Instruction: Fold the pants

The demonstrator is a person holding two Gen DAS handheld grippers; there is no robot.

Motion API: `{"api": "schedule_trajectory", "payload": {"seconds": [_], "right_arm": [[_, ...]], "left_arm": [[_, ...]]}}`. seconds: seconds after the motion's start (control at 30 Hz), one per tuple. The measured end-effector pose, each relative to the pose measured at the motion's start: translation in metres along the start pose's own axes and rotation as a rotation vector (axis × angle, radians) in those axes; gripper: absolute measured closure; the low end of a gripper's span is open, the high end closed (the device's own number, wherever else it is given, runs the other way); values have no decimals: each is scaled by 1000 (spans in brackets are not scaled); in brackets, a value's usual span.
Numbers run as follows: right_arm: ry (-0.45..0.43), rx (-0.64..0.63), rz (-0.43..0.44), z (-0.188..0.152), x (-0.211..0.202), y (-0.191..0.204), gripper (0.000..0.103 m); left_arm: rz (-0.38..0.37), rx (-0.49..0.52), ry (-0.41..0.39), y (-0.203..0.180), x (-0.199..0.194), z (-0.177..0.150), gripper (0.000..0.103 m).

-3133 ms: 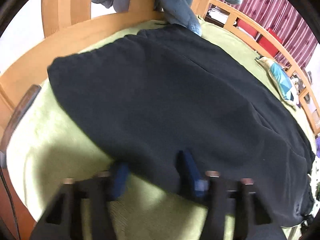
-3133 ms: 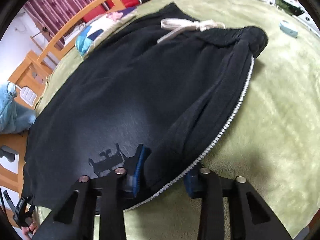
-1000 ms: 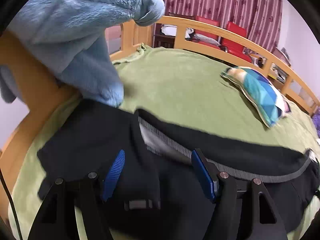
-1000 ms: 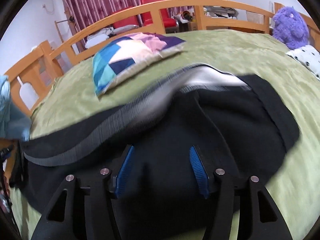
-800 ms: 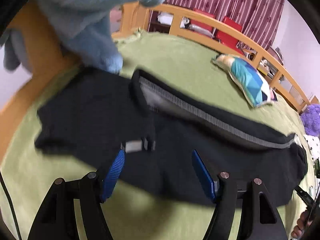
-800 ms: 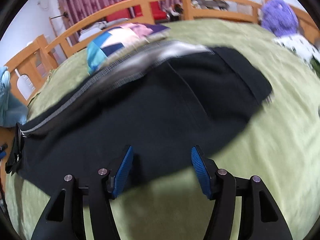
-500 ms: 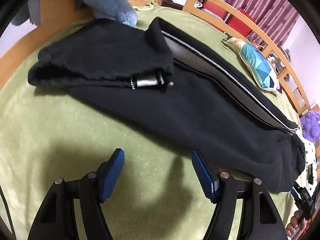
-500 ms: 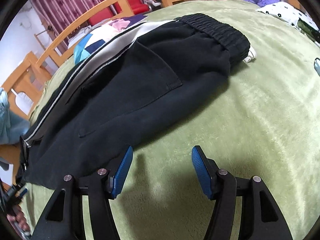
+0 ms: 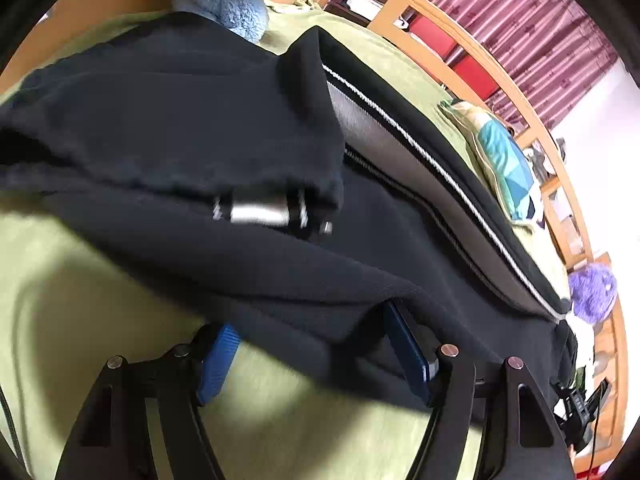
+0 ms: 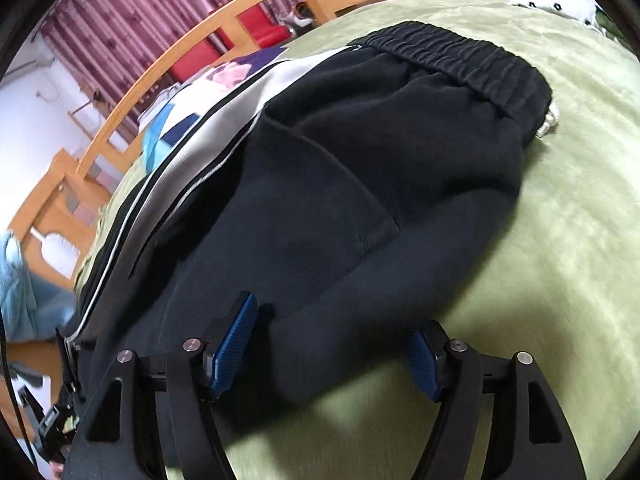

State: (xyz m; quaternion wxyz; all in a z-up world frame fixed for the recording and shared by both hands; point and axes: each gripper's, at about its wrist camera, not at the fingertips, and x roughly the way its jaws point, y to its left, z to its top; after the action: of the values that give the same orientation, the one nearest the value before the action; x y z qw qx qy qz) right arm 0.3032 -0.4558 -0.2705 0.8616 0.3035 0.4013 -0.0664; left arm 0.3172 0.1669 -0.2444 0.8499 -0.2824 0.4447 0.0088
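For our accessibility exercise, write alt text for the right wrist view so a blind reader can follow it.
Black pants folded lengthwise lie on a green blanket, elastic waistband at the far end. The open right gripper straddles their near edge. A patchwork pillow lies beyond.

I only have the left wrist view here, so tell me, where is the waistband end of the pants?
Observer: The right wrist view shows the elastic waistband at the far end of the pants, lying on the green blanket.
Operator: Is the right claw gripping anything?
Observer: No. The right claw is open, and the near edge of the pants lies between its fingers.
Operator: Any drawstring loose?
Observer: A white drawstring tip pokes out beside the waistband's right end.
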Motion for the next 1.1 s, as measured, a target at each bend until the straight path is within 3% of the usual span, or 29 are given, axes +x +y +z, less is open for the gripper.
{"api": "schedule_trajectory", "payload": {"seconds": [0.17,0.3,0.33,0.37,0.4,0.43,0.47,0.53,0.7,0.77,0.9,1.1], "right_arm": [[-12,61,28,25,25,9,24],[-44,94,23,40,42,16,25],[-49,84,8,42,45,19,31],[-55,75,-34,42,46,19,52],[-64,74,-36,41,43,16,75],[-59,92,22,42,42,12,85],[-60,122,57,42,39,7,88],[-75,137,72,41,30,3,89],[-102,108,59,32,-6,5,90],[-98,98,59,27,-22,4,90],[-108,74,27,13,-69,-13,90],[-126,84,-52,-13,-146,-76,90]], "left_arm": [[9,-14,-15,-12,17,16,30],[9,-37,-50,-14,20,17,30],[11,-44,-61,-14,20,16,36],[19,-43,-69,-14,18,16,44],[42,-39,-81,-12,16,15,68],[43,-36,-79,-10,15,15,79],[20,-42,-69,-8,14,16,83],[-2,-56,-69,-5,5,13,89],[20,31,-107,-19,-26,-4,90],[-1,14,-88,-17,-34,-11,90],[-21,31,-53,-20,-57,-43,91],[-71,100,30,-40,-96,-127,91]]}}
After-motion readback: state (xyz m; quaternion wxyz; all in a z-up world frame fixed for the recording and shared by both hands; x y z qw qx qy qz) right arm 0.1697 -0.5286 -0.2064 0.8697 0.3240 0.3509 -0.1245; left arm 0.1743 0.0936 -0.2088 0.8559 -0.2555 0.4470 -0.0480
